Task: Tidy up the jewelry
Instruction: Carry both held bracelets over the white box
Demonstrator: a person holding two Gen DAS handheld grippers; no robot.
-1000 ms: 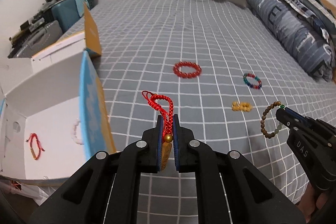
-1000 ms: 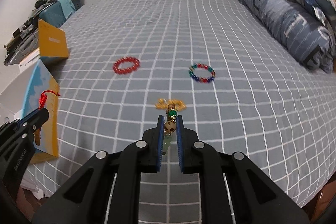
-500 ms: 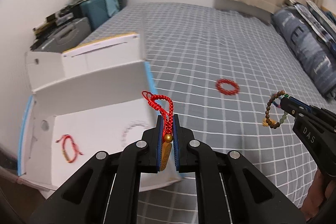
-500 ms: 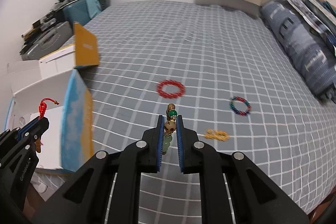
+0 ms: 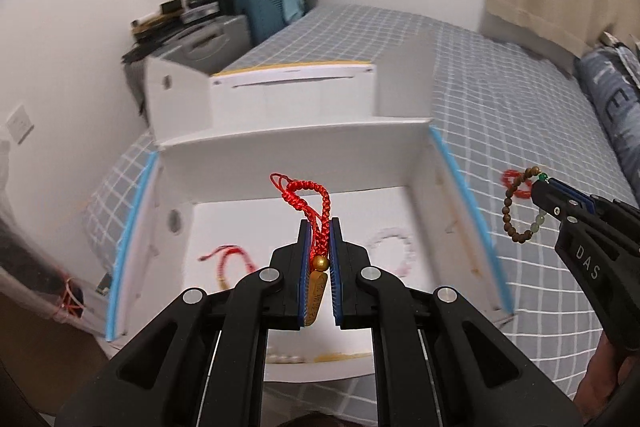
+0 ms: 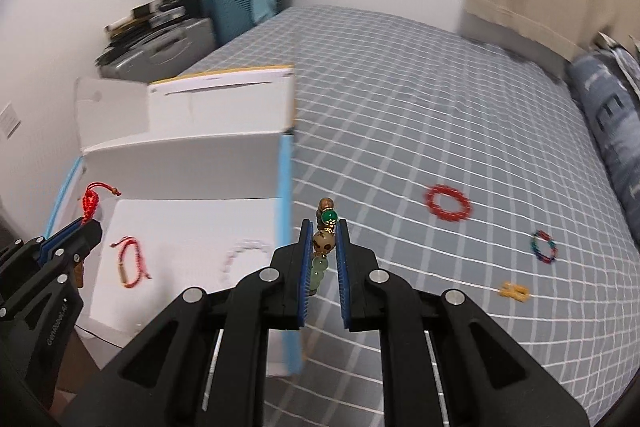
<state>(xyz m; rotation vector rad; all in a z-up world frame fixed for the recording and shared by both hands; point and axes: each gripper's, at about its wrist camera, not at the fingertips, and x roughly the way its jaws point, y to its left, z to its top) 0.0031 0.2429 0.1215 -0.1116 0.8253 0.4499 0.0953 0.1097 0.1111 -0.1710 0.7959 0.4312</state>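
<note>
Left wrist view: left gripper (image 5: 319, 227), jaws clamped on red braided cord bracelet (image 5: 316, 211), above open white box (image 5: 304, 147).
Right wrist view: right gripper (image 6: 324, 231), jaws clamped on beaded bracelet (image 6: 323, 243), over the bed (image 6: 440, 107) beside the box.

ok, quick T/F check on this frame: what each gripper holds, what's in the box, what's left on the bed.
1. The left gripper is shut on a red braided cord bracelet with a gold charm. True.
2. The right gripper is empty. False: it is shut on a brown bead bracelet with green beads.
3. The open white box already holds a red cord bracelet and a pale bead bracelet. True.
4. Only one piece is left on the grey checked bedspread. False: a red bead ring, a multicoloured bracelet and a small yellow piece lie there.
5. The box lid is closed. False: it stands open.
</note>
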